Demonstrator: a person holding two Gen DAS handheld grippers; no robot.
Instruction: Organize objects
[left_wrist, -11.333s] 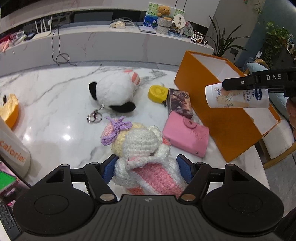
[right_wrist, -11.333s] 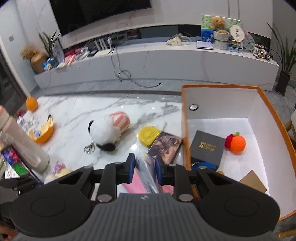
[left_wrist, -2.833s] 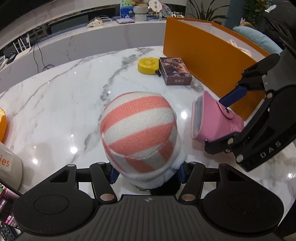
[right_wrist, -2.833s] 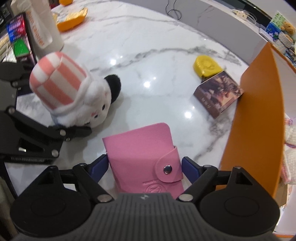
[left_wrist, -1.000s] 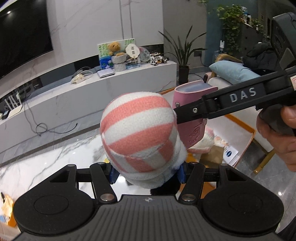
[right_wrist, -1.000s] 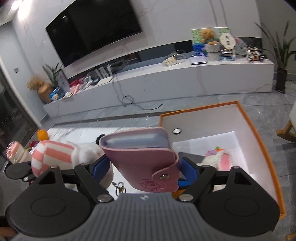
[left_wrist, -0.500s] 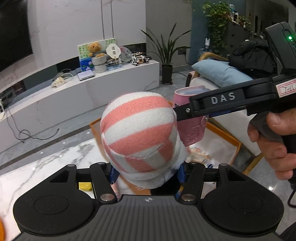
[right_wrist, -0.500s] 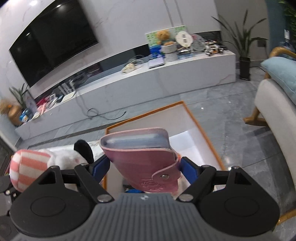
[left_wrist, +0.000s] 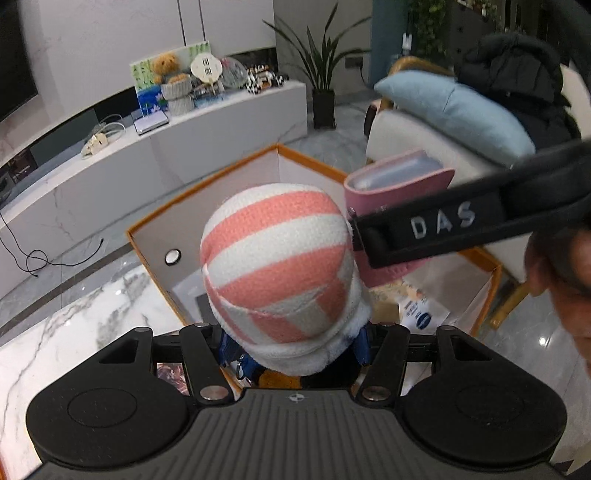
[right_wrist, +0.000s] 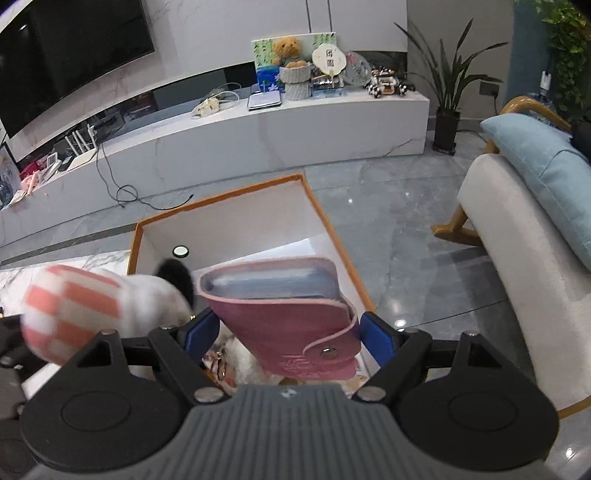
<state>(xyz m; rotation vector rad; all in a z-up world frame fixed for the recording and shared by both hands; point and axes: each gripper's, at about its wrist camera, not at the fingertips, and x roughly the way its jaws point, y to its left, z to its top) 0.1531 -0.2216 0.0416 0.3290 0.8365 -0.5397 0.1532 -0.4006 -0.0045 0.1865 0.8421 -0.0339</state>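
Plush toy (left_wrist: 280, 266), fuzzy, striped; pink wallet (right_wrist: 295, 317), smooth, probably leather.

Left gripper (left_wrist: 293, 345) is pointing steeply downward, its blue pads clamping the white body of a plush toy with a pink-and-white striped hat (left_wrist: 277, 258). Right gripper (right_wrist: 288, 332) is angling down likewise, jaws set wide and pressing both sides of a pink snap wallet (right_wrist: 288, 317). In the left wrist view, the person's right hand (left_wrist: 561, 273) is gripping the right gripper's handle.
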